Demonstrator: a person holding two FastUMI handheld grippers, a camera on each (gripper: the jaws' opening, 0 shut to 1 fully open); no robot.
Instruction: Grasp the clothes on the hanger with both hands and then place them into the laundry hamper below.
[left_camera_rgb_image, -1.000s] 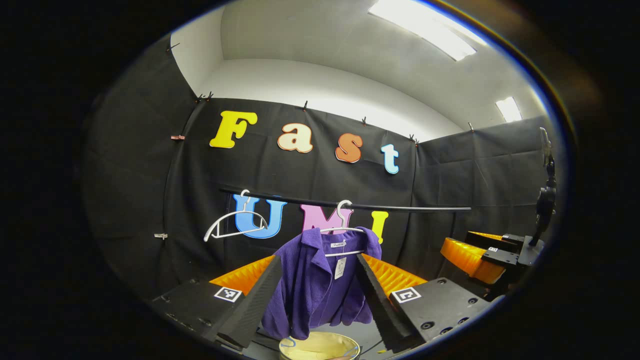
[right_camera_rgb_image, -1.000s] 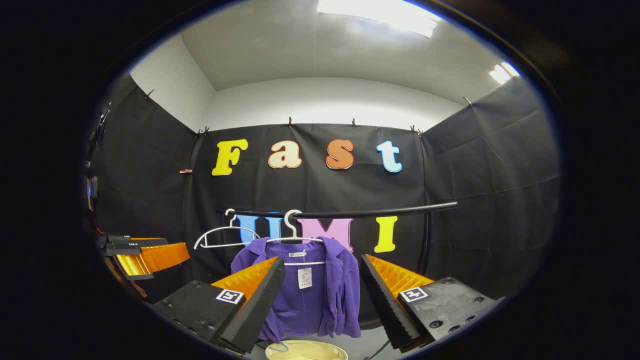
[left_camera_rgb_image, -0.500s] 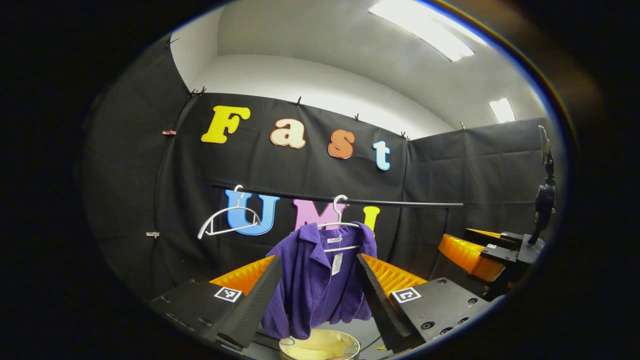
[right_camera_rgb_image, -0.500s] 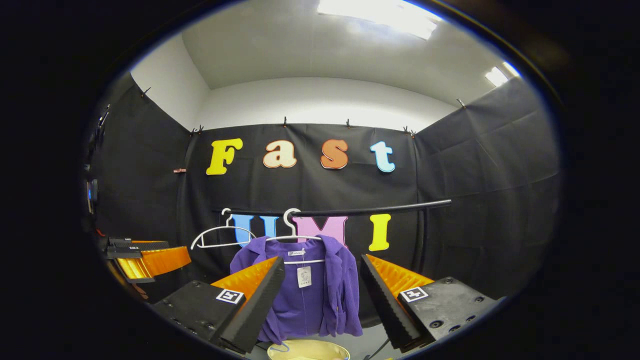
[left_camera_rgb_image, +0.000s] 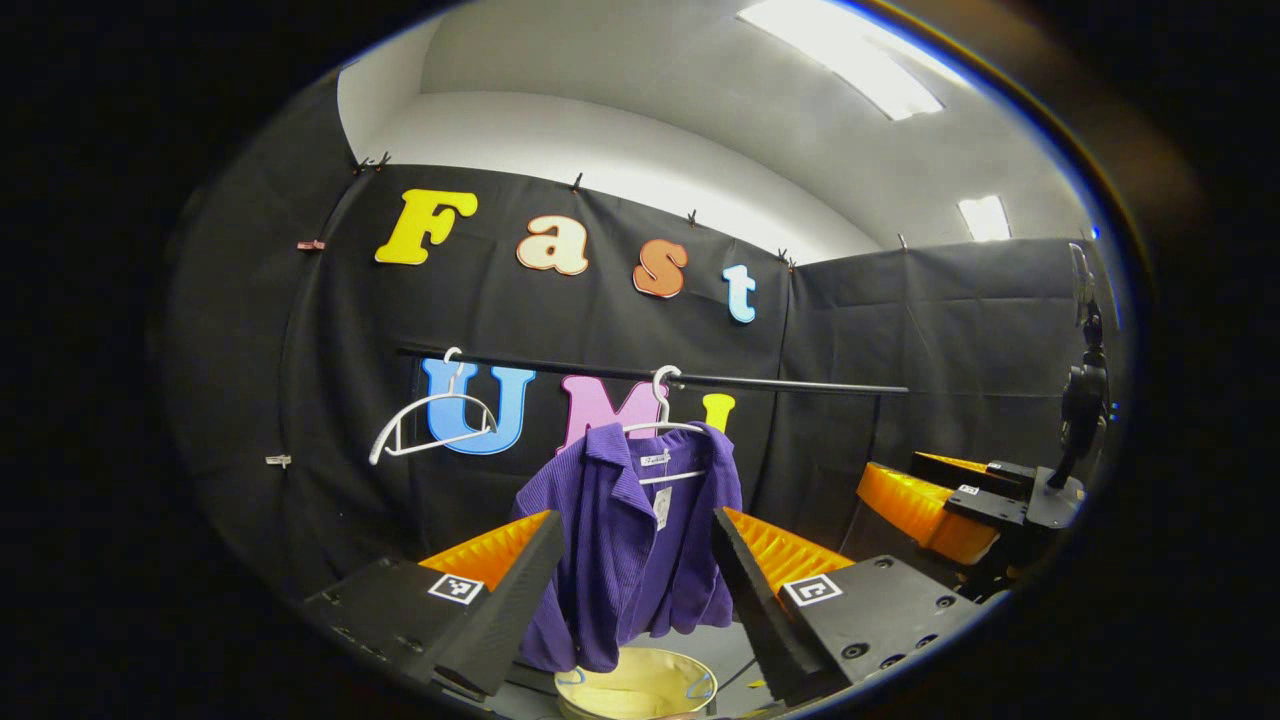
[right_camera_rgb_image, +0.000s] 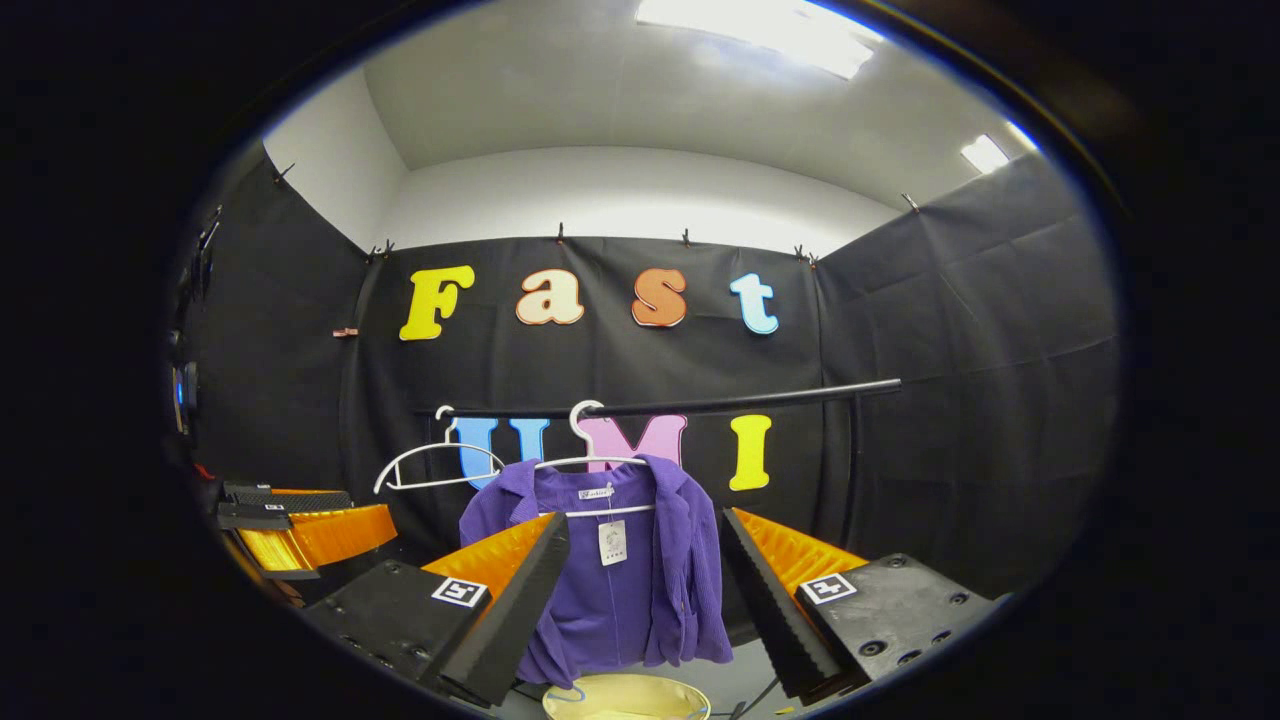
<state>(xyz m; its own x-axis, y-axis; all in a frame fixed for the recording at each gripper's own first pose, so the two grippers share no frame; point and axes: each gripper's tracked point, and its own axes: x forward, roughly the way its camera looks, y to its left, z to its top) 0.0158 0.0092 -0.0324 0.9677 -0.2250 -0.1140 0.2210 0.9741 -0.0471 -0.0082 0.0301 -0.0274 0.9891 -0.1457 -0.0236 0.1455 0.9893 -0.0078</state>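
Purple ribbed shirt (left_camera_rgb_image: 630, 540) on white hanger (left_camera_rgb_image: 665, 425), black rail (left_camera_rgb_image: 780, 383); pale round hamper (left_camera_rgb_image: 640, 685) below. Larger in both views than a second ago: approach under way. Left gripper (left_camera_rgb_image: 635, 590) and right gripper (right_camera_rgb_image: 640, 590) spread wide, empty, short of cloth.

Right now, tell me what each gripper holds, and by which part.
Nothing. The left gripper and the right gripper are both open, short of the purple shirt on its hanger.
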